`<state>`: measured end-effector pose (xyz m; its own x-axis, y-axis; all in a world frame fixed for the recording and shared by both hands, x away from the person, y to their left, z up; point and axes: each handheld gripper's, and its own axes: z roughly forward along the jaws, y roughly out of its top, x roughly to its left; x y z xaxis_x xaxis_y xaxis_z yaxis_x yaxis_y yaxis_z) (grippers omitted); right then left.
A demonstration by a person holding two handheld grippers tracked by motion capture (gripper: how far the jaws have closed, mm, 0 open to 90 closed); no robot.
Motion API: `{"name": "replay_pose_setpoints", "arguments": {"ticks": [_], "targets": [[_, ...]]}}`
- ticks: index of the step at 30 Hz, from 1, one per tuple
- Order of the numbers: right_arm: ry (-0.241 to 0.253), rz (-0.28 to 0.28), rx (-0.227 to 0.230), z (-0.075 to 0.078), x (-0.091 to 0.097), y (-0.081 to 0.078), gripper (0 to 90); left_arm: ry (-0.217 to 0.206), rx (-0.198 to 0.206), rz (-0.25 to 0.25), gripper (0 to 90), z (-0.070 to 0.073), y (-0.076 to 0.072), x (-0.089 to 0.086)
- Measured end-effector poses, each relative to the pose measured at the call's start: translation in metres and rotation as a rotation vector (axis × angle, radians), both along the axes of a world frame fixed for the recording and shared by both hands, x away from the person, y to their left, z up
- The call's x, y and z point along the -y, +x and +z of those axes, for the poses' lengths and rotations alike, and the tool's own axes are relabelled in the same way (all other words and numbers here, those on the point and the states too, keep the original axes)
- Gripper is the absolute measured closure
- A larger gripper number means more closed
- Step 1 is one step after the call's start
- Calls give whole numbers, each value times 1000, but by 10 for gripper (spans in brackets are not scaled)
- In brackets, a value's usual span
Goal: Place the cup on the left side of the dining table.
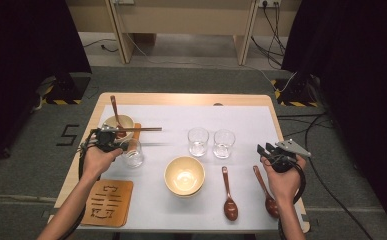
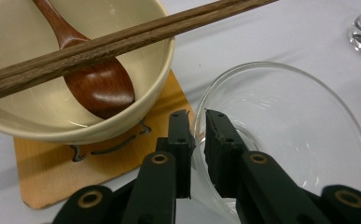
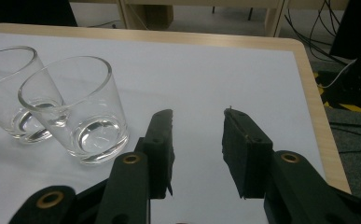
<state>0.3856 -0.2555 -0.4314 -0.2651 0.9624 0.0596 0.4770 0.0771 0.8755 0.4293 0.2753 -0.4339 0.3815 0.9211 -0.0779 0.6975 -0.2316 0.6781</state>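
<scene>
My left gripper is at the near rim of a clear glass standing on the white mat. One jaw is outside the wall and one inside, with a thin gap still showing. Just left of it, a cream bowl sits on a wooden coaster. The bowl holds a brown spoon, and chopsticks lie across its rim. My right gripper hovers open and empty at the table's right side.
Two empty glasses stand mid-table, left of my right gripper. A second cream bowl sits near the front centre, with two brown spoons to its right. A stack of wooden coasters lies front left.
</scene>
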Motion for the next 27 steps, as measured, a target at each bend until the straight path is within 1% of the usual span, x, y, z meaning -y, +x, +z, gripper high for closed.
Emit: {"name": "replay_pose_setpoints", "arguments": {"ticks": [2, 4, 5, 8, 9, 11, 13, 15, 16, 17, 19, 22, 24, 25, 26, 27], "targets": [[-1, -1, 1, 0, 0, 0, 635, -3, 3, 0, 789, 0, 0, 0], [-1, -2, 1, 0, 0, 0, 634, -15, 16, 1, 778, 1, 0, 0], [0, -2, 0, 0, 0, 0, 634, -15, 16, 1, 769, 1, 0, 0], [2, 0, -1, 0, 0, 0, 633, -13, 40, -3, 753, 7, -2, 0], [2, 0, -1, 0, 0, 0, 632, -13, 40, -3, 747, 7, -2, 0], [3, 0, -1, 0, 0, 0, 631, -13, 58, -3, 729, 12, -3, -1], [0, 0, -1, 0, 0, 0, 631, -10, 66, -4, 715, 15, -4, -2], [1, 0, 0, 0, 0, 0, 631, -9, 72, -3, 683, 17, -5, -2], [2, 1, 1, 0, 0, 0, 631, -7, 79, 0, 683, 19, -5, -2], [1, 1, 1, 0, -1, 0, 631, -12, 84, 5, 662, 21, -5, -1], [0, 2, 1, 0, -1, 0, 632, -11, 104, 11, 642, 26, -4, 0], [-1, 1, 1, 0, -1, 0, 632, -8, 113, 11, 643, 30, -2, 1], [1, 2, 0, 0, -1, 0, 632, -9, 126, 13, 650, 34, 1, 3], [-2, 2, -1, 0, -1, 0, 633, -7, 133, 14, 679, 37, 6, 4], [-1, 3, -2, 0, -1, 1, 633, -7, 133, 14, 698, 37, 6, 4], [-1, 3, -2, 0, -1, 1, 633, 0, 132, 14, 698, 38, 10, 5]]}}
